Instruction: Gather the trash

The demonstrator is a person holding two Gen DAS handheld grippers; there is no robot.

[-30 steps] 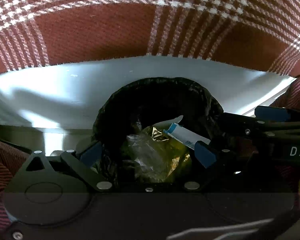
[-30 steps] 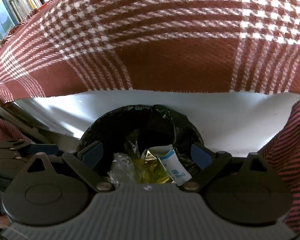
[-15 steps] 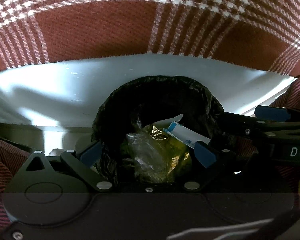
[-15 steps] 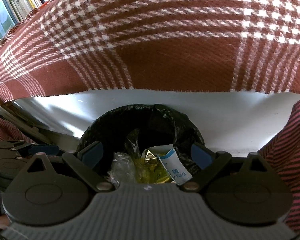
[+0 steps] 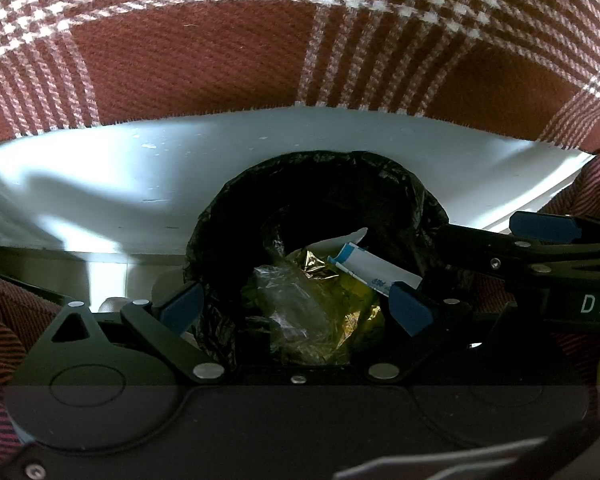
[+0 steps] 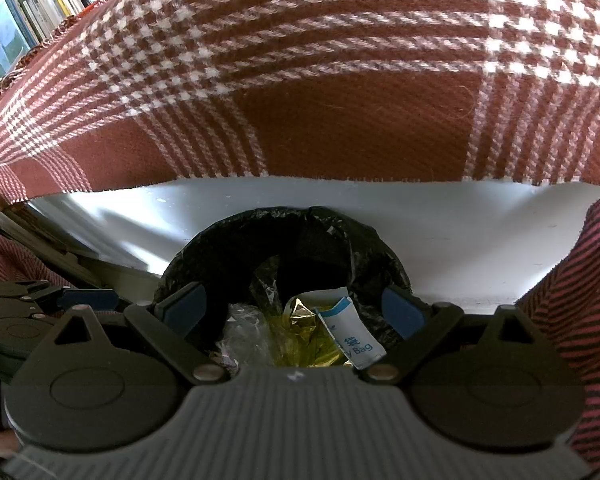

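Two grippers hang over the black-lined bin, and almost nothing has changed over the last second: the left gripper has only drifted a touch, so the bin's mouth sits slightly higher in its view, while the right gripper has stayed put. That stillness suggests a pause after a drop, not a fresh reach.

Both sets of tongs stand wide apart with nothing between them.

The collected trash lies inside the bin liner: a clear crumpled plastic wrapper toward 7 o'clock of the opening, a gold foil wrapper at the centre, and a white-and-blue paper packet leaning toward 4 o'clock. The bin stands on a white surface, with a red plaid cloth beyond at 12 o'clock. Any trash left outside the bin is out of view.
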